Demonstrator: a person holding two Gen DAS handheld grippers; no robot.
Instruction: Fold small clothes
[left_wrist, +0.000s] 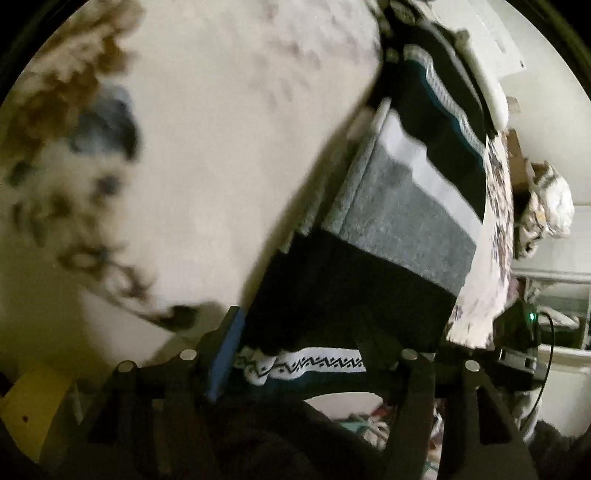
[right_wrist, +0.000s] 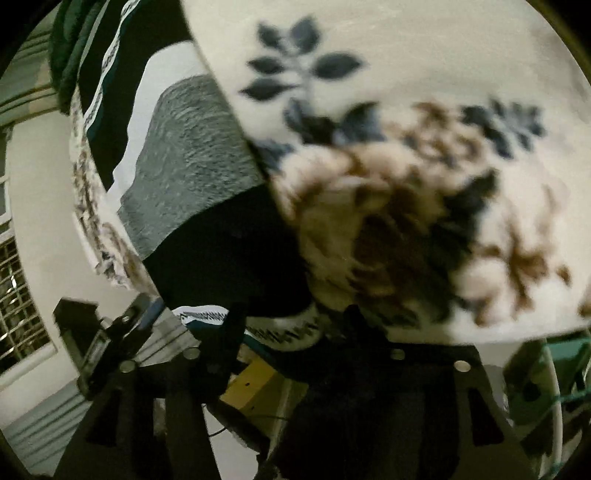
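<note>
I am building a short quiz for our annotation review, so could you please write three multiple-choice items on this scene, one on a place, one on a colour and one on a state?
1. Where does the garment's patterned white band lie in the left wrist view?
A. at the top edge
B. low, by the hand-held gripper's fingers
C. on the yellow object

2. What colour is the textured panel on the garment?
A. red
B. grey
C. yellow

3. How does the left hand-held gripper stand?
A. shut on the garment
B. open and away from the cloth
C. out of view

Answers:
B, the patterned white band sits just past the left hand-held gripper.
B, the textured panel on the garment is grey.
A, the garment's hem runs between its fingers.
</note>
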